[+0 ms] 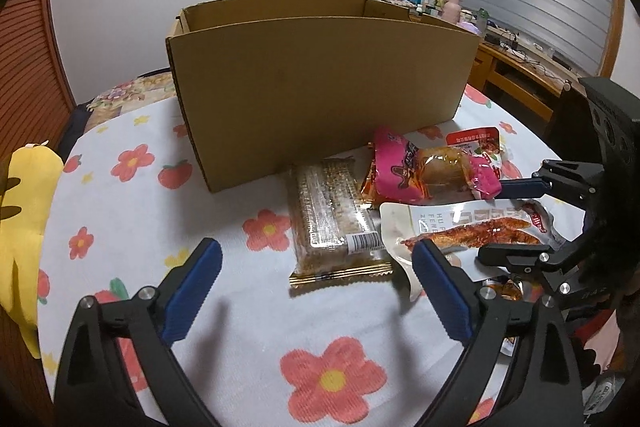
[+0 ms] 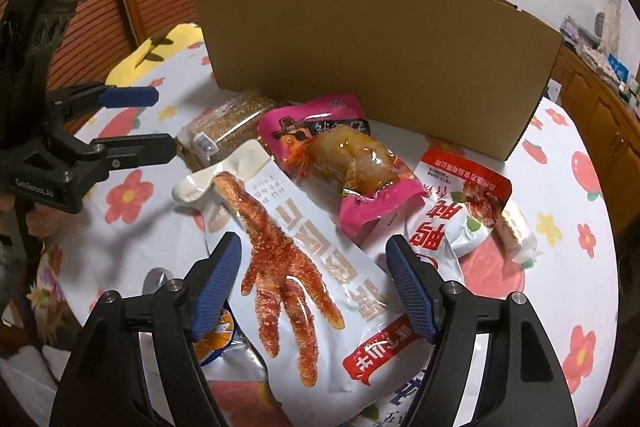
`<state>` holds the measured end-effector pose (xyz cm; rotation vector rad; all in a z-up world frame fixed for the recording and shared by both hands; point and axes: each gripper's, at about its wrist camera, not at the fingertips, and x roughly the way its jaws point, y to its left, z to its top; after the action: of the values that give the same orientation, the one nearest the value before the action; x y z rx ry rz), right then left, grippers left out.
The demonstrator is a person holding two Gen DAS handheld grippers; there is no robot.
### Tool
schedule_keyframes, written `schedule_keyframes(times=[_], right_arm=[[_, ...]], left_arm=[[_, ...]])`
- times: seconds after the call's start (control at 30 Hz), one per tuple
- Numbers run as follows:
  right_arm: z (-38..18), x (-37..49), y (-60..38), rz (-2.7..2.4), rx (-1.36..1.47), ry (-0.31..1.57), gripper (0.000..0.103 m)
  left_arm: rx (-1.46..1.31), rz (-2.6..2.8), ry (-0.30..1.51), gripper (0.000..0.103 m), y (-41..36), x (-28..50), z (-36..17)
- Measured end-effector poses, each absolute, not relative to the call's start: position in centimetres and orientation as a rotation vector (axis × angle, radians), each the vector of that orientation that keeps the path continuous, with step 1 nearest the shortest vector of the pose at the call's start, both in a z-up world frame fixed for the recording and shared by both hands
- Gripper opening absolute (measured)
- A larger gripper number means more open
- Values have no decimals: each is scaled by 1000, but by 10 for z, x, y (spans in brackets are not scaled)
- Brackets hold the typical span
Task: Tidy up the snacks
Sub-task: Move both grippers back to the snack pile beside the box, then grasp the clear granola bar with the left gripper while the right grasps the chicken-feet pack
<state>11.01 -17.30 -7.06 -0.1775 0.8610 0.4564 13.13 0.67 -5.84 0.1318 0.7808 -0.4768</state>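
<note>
The cardboard box (image 1: pixel 320 83) stands open-topped on the flowered tablecloth (image 1: pixel 132 211), and every snack lies in a loose heap at the foot of its near wall, presumably so each can be lifted over that wall in turn. Nothing visible has gone in yet (the box's inside is hidden from both cameras).

The right gripper (image 2: pixel 314 277) has its fingers spread apart, straddling the white chicken-foot packet (image 2: pixel 312 267), which lies nearest the person and farthest from the box; this looks like the first pick. The left gripper (image 1: pixel 318 283) is also spread wide and holds nothing, aimed at the cereal bar (image 1: pixel 332 215), whose far end almost touches the box wall.

Between these and the box, the pink drumstick packet (image 2: pixel 340 163) lies partly across the white packet's far end, so it may drag along. A red-and-white packet (image 2: pixel 460 211) sits right of the pink one, before the box's right corner. A yellow cushion (image 1: pixel 24 219) lies well left of the box.
</note>
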Motion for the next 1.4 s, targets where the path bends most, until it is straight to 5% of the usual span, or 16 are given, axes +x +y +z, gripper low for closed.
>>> schedule_keyframes(times=[0.53,0.9,1.4], right_arm=[[-79,126,-161,560,-213,933,80],[-85,132,-142,590,-257,942,77],[-81,126,-143,604,-302,943,68]], left_arm=[[95,-528,827,94,-9,158,-61],[30,-515,896,52,-4,176,-73],[93,-472,912,52,-4,179,-73]])
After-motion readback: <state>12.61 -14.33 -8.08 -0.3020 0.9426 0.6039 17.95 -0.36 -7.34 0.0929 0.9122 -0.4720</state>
